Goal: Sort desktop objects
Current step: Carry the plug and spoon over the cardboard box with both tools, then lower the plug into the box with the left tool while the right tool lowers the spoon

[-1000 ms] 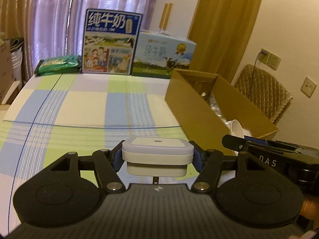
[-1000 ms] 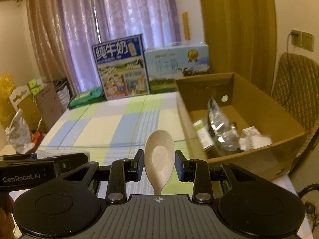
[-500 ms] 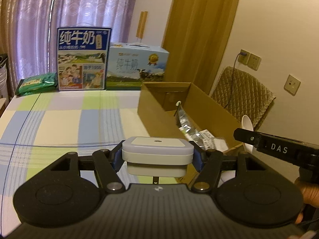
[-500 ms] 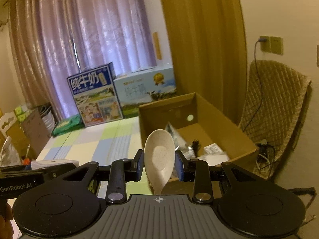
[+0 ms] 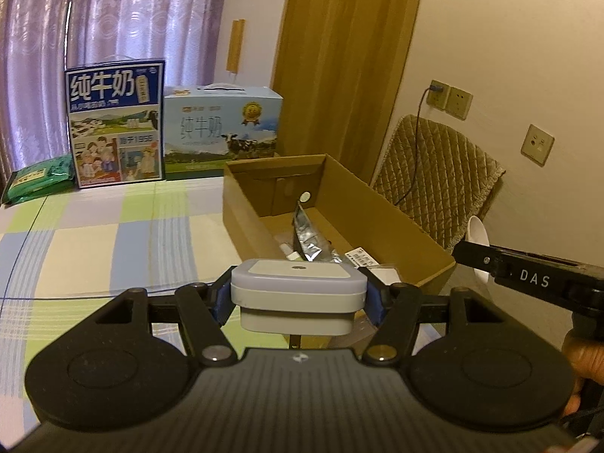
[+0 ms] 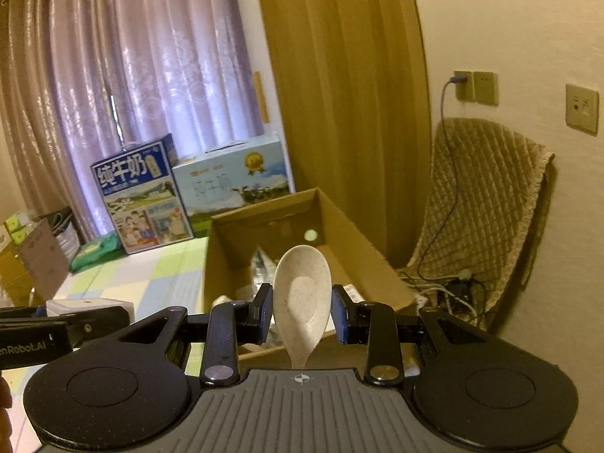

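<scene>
My left gripper (image 5: 298,294) is shut on a white square plug-in device (image 5: 298,283), held above the near left wall of an open cardboard box (image 5: 392,222). My right gripper (image 6: 301,311) is shut on a beige speckled spoon (image 6: 302,294), bowl upward, held over the near end of the same cardboard box (image 6: 362,256). In the left wrist view the right gripper (image 5: 528,275) enters from the right with the spoon's bowl (image 5: 477,230) beside the box's right wall. The box holds a silver foil pouch (image 5: 305,234) and small packets.
Two milk cartons (image 5: 115,124) (image 5: 222,132) stand at the table's far edge, with a green pack (image 5: 37,179) to their left. A checked cloth (image 5: 94,241) covers the table. A quilted chair (image 6: 479,204) with cables stands right of the box, by wall sockets (image 6: 475,87).
Both grippers have moved right and forward toward the box, so it sits closer to the middle of both views. Each grip is unchanged.
</scene>
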The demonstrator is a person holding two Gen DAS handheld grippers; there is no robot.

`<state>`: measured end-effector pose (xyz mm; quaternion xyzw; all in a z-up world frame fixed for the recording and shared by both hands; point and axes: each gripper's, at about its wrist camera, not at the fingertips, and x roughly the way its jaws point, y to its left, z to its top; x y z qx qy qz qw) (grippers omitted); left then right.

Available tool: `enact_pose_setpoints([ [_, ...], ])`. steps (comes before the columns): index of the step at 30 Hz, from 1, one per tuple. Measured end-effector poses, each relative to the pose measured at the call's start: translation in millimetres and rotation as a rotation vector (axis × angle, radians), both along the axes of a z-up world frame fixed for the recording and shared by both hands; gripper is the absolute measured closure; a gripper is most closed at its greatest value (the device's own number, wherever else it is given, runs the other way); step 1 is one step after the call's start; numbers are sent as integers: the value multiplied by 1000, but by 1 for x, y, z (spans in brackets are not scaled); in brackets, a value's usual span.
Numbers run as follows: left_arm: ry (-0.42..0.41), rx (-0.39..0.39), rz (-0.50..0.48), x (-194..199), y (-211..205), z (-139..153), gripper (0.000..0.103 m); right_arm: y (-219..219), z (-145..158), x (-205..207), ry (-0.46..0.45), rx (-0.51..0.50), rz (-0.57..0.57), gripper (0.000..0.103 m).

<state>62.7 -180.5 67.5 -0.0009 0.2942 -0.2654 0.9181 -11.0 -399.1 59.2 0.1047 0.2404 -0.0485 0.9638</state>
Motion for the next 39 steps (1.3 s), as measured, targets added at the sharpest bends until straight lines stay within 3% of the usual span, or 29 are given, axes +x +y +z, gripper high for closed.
enact_pose_setpoints([
  [11,8,48,-33,10,-38,-5,43,-23,-1,11,-1,-11,-6,73],
  [25,29,73,-41,23,-57,-14,43,-36,-1,33,-5,-38,20,73],
  [39,41,54,-35,47,-70,-18,43,-47,-2,71,20,-30,68,73],
])
